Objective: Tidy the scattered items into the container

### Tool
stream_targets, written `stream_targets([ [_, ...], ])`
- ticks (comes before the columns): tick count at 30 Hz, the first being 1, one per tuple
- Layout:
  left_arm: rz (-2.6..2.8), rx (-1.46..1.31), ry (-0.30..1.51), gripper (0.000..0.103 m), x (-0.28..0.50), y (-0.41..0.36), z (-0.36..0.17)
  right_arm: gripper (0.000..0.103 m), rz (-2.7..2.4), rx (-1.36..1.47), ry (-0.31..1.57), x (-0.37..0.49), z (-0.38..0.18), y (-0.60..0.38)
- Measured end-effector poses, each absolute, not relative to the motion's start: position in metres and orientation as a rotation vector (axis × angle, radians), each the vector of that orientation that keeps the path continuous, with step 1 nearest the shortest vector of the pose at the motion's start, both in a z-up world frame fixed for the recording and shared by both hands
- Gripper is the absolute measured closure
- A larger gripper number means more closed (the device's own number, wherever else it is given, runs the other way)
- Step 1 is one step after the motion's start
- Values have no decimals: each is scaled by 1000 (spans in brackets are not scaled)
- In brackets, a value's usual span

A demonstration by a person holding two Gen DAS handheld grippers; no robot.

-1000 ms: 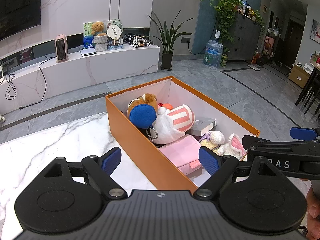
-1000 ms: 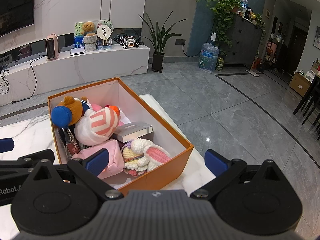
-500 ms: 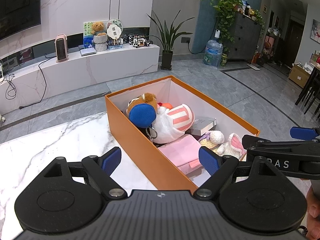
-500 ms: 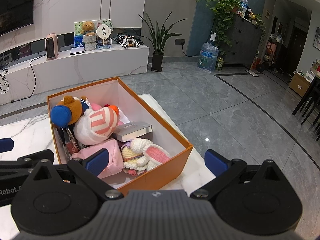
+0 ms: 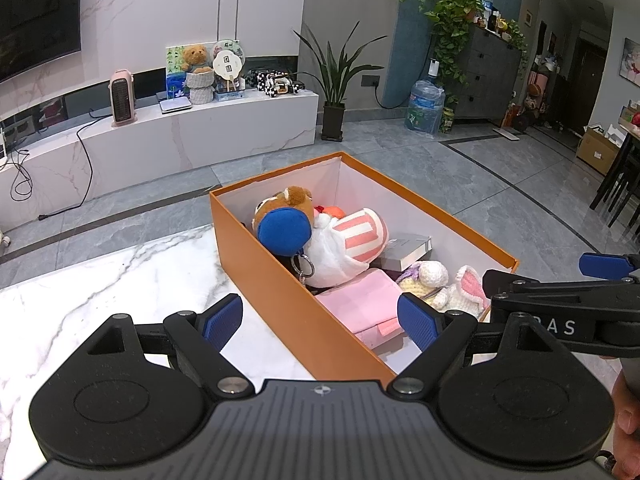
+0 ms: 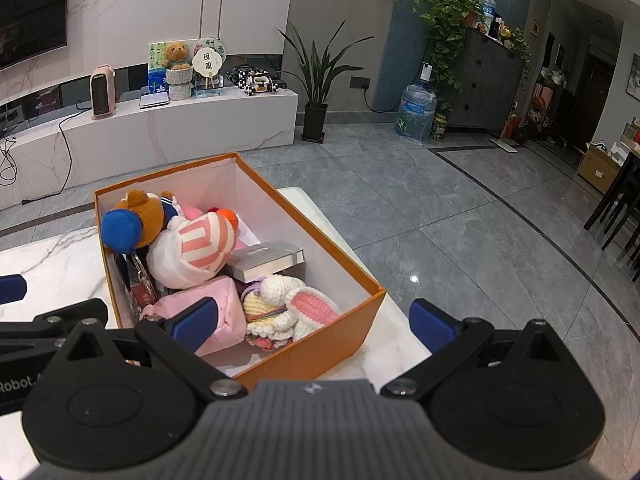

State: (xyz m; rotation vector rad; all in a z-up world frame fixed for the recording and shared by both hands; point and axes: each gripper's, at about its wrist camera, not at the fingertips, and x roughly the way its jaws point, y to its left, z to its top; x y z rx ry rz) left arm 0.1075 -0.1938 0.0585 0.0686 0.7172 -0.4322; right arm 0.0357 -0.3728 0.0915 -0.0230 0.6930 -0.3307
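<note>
The orange box (image 5: pixel 280 292) stands on the white marble bench (image 5: pixel 100 292), just ahead of both grippers, and is filled with soft toys and small goods. At its far end lies a brown bear plush (image 6: pixel 146 216) with a blue round pouch (image 5: pixel 284 232) against it; next to them is a white plush with pink stripes (image 6: pixel 196 252). A grey boxed item (image 6: pixel 268 258) lies toward the right wall, a pink pouch (image 5: pixel 360 304) sits near the closest corner, and a crocheted bunny (image 6: pixel 288 304) lies beside it.

The left gripper (image 5: pixel 320 322) is spread wide and holds nothing; the box's long near wall runs between its fingertips, one blue pad (image 5: pixel 222 322) over the bench and the other over the box's interior. The right gripper (image 6: pixel 312 324) is likewise wide apart and empty, hovering above the box's near right corner, its left pad over the pink pouch and its right pad beyond the bench edge, above the grey tiled floor (image 6: pixel 460 220).
</note>
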Motion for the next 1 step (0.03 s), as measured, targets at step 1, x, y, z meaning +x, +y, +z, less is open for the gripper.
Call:
stream_targets([
  [1,-432,70,717,3,108,-194,58,1,-331,-23,693,36,92,-373],
])
